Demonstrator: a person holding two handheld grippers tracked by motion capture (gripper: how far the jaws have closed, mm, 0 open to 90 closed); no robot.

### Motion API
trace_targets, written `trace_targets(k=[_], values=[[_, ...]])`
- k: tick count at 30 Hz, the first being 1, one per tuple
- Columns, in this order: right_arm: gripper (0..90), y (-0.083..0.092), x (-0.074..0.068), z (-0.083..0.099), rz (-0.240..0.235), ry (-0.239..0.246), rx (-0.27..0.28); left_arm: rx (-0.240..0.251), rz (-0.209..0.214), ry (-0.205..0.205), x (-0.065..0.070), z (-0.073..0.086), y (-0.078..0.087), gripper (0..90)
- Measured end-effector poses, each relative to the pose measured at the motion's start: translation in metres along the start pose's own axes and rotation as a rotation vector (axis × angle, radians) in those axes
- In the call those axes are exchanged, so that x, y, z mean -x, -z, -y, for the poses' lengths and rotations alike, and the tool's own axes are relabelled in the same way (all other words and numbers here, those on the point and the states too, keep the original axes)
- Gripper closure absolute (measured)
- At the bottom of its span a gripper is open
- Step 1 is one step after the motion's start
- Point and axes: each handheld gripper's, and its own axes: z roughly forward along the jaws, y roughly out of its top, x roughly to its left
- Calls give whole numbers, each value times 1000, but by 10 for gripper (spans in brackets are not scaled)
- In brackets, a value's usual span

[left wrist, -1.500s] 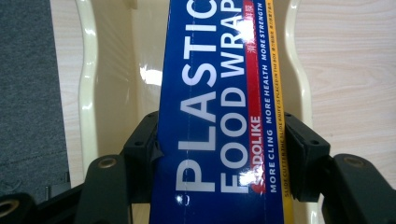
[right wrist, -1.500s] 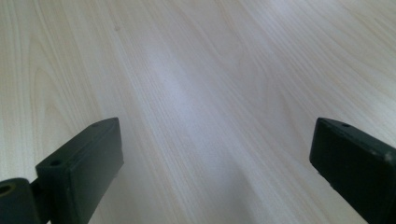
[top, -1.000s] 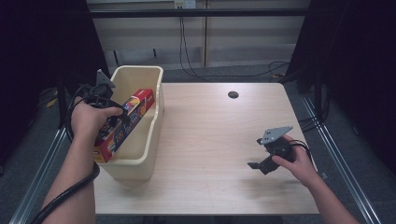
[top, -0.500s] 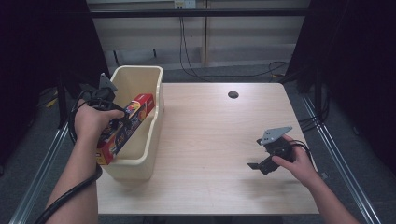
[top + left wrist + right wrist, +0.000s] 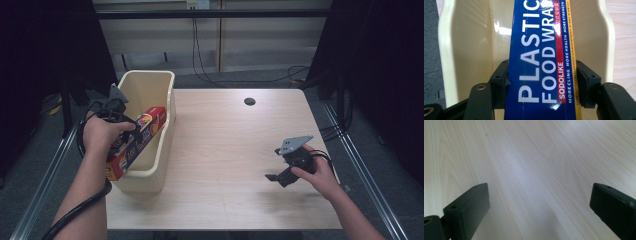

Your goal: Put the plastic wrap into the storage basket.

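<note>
Blue wrap box (image 5: 541,65) lengthwise along bin (image 5: 466,50)

One box (image 5: 134,144) — one bin (image 5: 161,131) — two tongs.

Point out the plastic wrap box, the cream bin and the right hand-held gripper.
plastic wrap box (image 5: 541,65), left gripper view, blue printed face.
cream bin (image 5: 167,107), high view, right rim.
right hand-held gripper (image 5: 539,207), right gripper view, between its open jaws.

Black left gripper (image 5: 131,131), grey three-cornered plates, black trailing cables, bare forearms
</note>
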Motion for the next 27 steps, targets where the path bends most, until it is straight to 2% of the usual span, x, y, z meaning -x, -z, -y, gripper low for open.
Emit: trace_targets(k=[3, 6, 11, 25, 26, 27], values=[[23, 0, 0, 0, 3, -3, -1, -6, -2, 2, -1, 1, -2, 399], [25, -2, 0, -1, -18, 3, -3, -22, -10, -2, 0, 2, -3, 399], [25, -2, -2, -2, -6, 2, -5, -22, -1, 4, 1, 2, -5, 397], [24, 0, -1, -2, 2, 3, -1, -73, -56, -4, 7, -1, -10, 389], [24, -1, -1, -2, -1, 7, 1, -68, -43, 13, 7, -2, -9, 385], [25, 0, -1, -2, 1, 7, -1, -40, -25, 16, 7, -2, -6, 374]])
